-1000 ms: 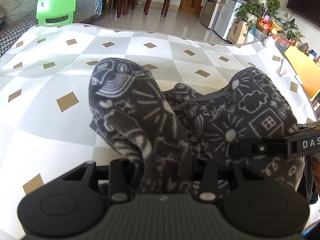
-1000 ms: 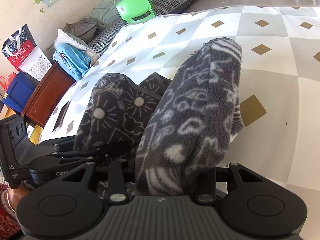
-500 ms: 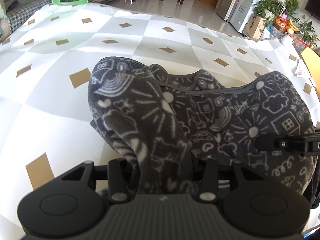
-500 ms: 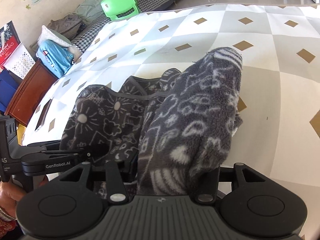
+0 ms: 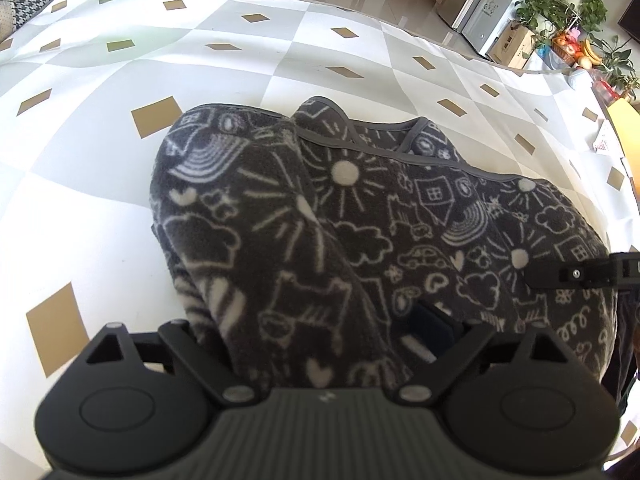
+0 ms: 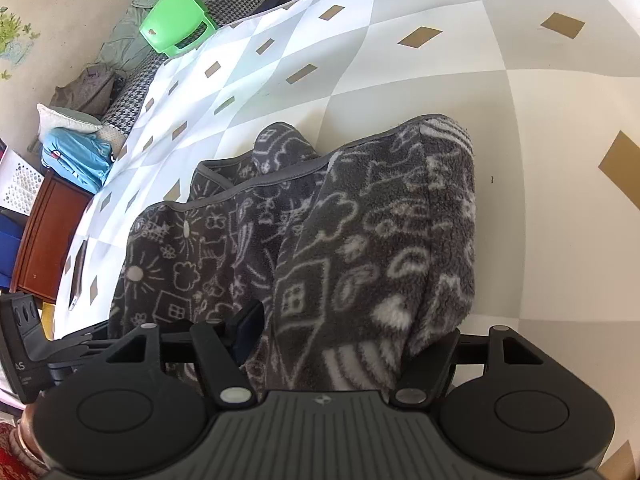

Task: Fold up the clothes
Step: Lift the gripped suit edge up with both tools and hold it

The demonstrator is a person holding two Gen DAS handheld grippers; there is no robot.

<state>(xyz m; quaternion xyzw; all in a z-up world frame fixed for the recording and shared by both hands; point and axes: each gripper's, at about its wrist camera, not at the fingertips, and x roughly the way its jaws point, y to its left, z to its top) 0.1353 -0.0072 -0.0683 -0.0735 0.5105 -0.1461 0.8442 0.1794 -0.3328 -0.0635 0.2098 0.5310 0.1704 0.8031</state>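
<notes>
A dark grey fleece garment (image 5: 360, 216) with white doodle prints lies bunched and folded over on the checkered mat (image 5: 120, 160). My left gripper (image 5: 316, 332) sits low over its near left fold. Its jaws are opening wide, with fabric lying loose between them and one pad (image 5: 432, 324) bare. In the right wrist view the garment (image 6: 360, 220) fills the middle. My right gripper (image 6: 348, 340) straddles the thick right fold, and its jaws are opening too, the left finger (image 6: 248, 328) standing off the cloth. Each gripper shows at the edge of the other's view.
The mat (image 6: 400, 80) stretches wide beyond the garment. A green stool (image 6: 176, 24) and a houndstooth sofa stand past its far edge. A wooden cabinet (image 6: 44, 240) and blue bundle (image 6: 76, 156) are at the left. Plants and a fridge (image 5: 492, 12) stand at the far right.
Both grippers came lower and their jaws spread apart, letting go of the folds they pinched. The garment now rests flatter on the mat.
</notes>
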